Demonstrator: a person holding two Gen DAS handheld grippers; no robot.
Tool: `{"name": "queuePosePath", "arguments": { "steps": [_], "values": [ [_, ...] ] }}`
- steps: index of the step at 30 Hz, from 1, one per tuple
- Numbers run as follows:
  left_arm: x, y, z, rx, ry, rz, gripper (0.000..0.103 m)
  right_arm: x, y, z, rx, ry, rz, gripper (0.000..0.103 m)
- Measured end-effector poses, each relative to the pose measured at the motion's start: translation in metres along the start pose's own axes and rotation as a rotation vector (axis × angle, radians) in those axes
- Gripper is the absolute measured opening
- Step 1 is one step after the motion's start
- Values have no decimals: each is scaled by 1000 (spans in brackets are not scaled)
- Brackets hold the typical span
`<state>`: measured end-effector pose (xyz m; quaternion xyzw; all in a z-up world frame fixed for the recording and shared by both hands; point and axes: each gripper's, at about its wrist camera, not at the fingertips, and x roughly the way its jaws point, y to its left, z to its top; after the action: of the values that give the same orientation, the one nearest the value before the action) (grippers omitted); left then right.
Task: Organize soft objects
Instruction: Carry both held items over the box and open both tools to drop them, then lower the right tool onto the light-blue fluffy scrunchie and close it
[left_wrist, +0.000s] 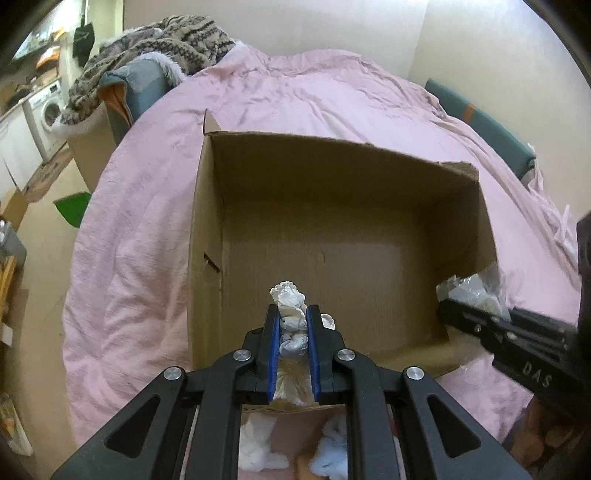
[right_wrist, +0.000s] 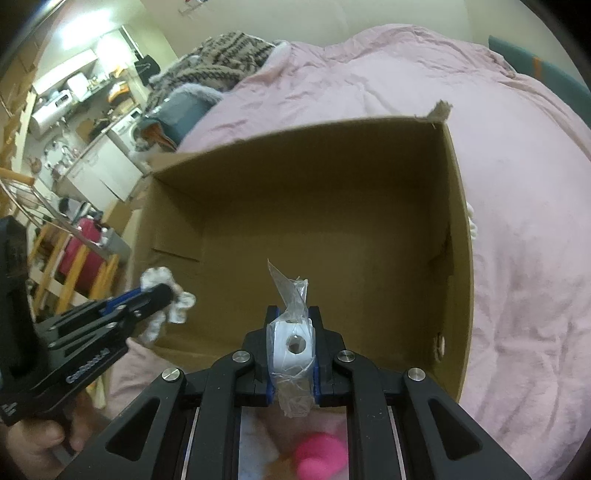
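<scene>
An open, empty cardboard box (left_wrist: 207, 221) (right_wrist: 458, 229) sits on the pink bed. My left gripper (left_wrist: 291, 314) is shut on a white frilly cloth item (left_wrist: 290, 301) and holds it over the box's near edge; it also shows at the left in the right wrist view (right_wrist: 162, 291). My right gripper (right_wrist: 293, 314) is shut on a white item in clear plastic wrap (right_wrist: 293, 343), above the box's near edge; it shows at the right in the left wrist view (left_wrist: 454, 306) with the wrapped item (left_wrist: 472, 291).
The pink duvet (left_wrist: 295, 92) covers the bed around the box. White and pale blue soft items (left_wrist: 255, 443) and a pink soft item (right_wrist: 321, 458) lie below the grippers. A patterned blanket (left_wrist: 155, 48) is piled far left. A washing machine (left_wrist: 48, 110) stands beyond.
</scene>
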<state>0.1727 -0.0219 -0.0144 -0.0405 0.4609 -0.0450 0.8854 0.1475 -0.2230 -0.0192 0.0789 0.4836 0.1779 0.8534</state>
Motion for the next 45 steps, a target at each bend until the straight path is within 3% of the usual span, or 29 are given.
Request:
{"name": "queuePosePath", "arguments": {
  "steps": [12,22,33,35,36,38,39,40,42,45],
  "values": [
    [8,-5,-9,34,-25,-2,13,17,-10,-3,42,38,-36,16],
    [8,-10,-11,45,-27,3,15,17,0,-7,4,30,-34,16],
    [6,-13,-12,63,-31,-12,20,10,-3,-6,25,3,23,17],
    [5,-14,-12,67,-35,-17,25,8,-3,-5,31,-3,25,22],
    [2,-14,-12,67,-47,-21,33,7,-3,-5,33,-10,24,29],
    [-4,-16,-11,71,-72,-21,54,4,-2,-4,31,-32,12,52],
    [-9,-17,-10,70,-95,-3,64,1,-2,-3,35,-50,12,75],
    [-12,-15,-10,66,-109,14,74,-4,-3,-2,45,-79,6,83],
    [-18,-12,-10,50,-128,9,80,-11,-6,-2,59,-120,2,89],
    [-21,-8,-11,37,-124,20,80,-16,-10,-1,74,-124,-4,89]
  ]
}}
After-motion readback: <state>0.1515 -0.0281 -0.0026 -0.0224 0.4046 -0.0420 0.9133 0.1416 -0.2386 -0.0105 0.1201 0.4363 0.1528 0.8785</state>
